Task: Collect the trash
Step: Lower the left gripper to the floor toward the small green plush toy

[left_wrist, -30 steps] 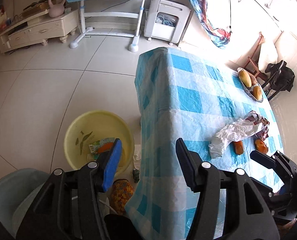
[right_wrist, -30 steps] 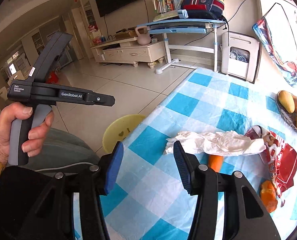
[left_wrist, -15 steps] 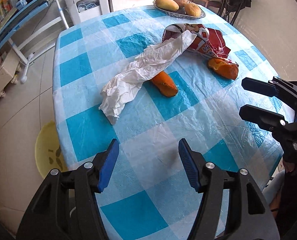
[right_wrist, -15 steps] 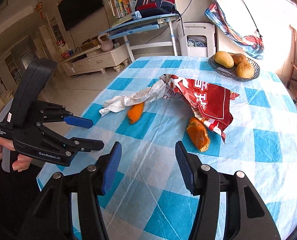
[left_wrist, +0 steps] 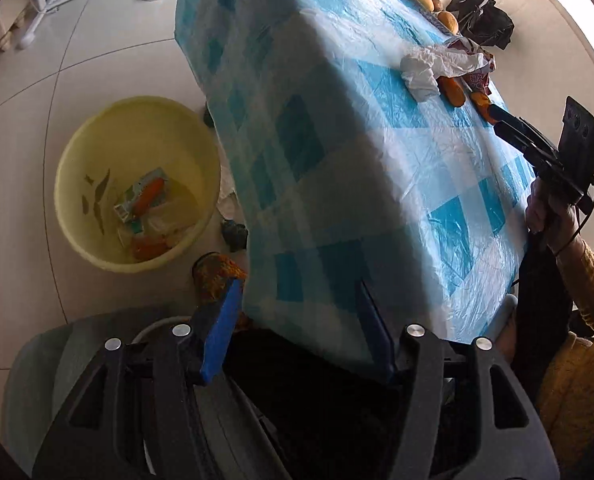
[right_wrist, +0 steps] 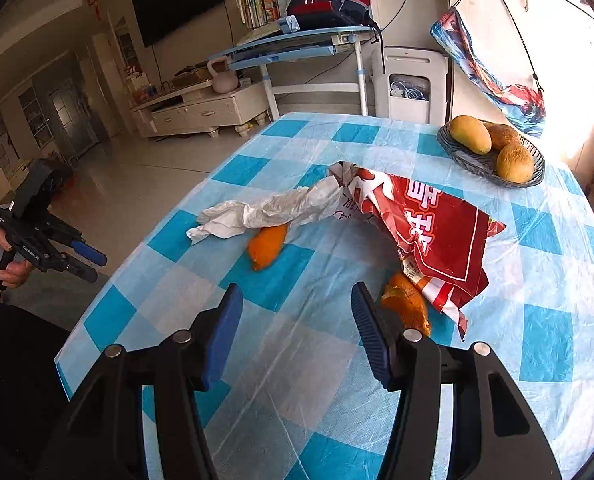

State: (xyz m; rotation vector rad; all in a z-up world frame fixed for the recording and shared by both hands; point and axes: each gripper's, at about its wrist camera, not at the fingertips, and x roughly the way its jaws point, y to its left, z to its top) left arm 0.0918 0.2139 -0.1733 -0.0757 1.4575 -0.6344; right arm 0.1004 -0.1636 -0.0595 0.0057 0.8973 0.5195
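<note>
Flanking red wrapper (right_wrist: 429, 232): orange peels (right_wrist: 267, 246), crumpled tissue (right_wrist: 269, 212), fruit basket (right_wrist: 491, 164).

Crumpled white paper wrapper (right_wrist: 265, 212) lies flat, frame centre, overlapping one orange peel piece (right_wrist: 267, 246). Torn red printed plastic bag (right_wrist: 425, 232) is tented right of it, covering part of a second orange peel (right_wrist: 407, 306). Yellow round plastic basin (left_wrist: 137, 184), left of frame on floor, holds scraps.
</note>
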